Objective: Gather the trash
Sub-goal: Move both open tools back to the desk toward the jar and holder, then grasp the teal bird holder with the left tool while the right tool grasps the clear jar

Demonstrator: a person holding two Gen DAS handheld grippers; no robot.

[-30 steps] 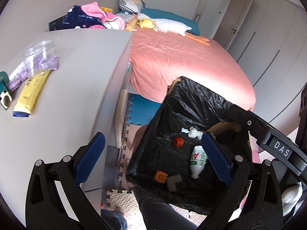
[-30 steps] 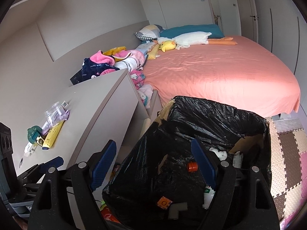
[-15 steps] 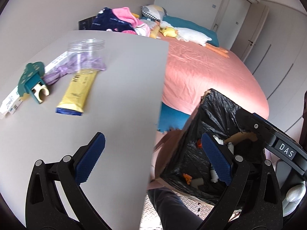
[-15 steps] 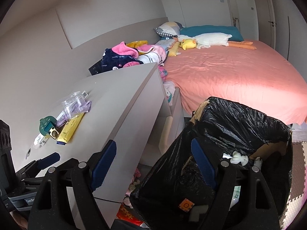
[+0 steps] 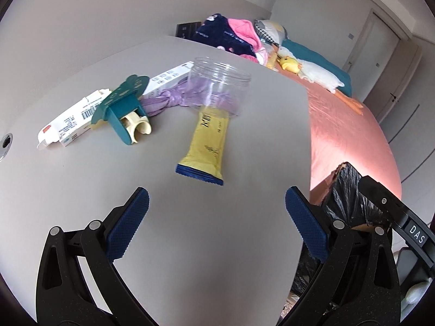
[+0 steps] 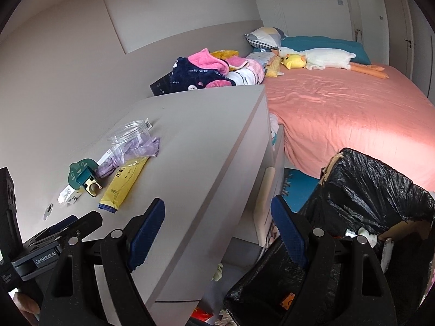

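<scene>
My left gripper point(image 5: 217, 212) hangs over the desk point(image 5: 81, 179), jaws spread and empty. Just beyond its tips lies the yellow wrapper point(image 5: 205, 142), then the teal clip point(image 5: 122, 108), white box point(image 5: 73, 121), purple bag point(image 5: 168, 100) and clear jar point(image 5: 217, 85). My right gripper point(image 6: 217, 231) gapes empty at the desk's edge, bin bag point(image 6: 367, 190) to its right.

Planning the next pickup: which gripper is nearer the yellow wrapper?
Left. The left gripper hovers over the desk just short of the yellow wrapper; the right gripper sits beyond the desk edge.
</scene>
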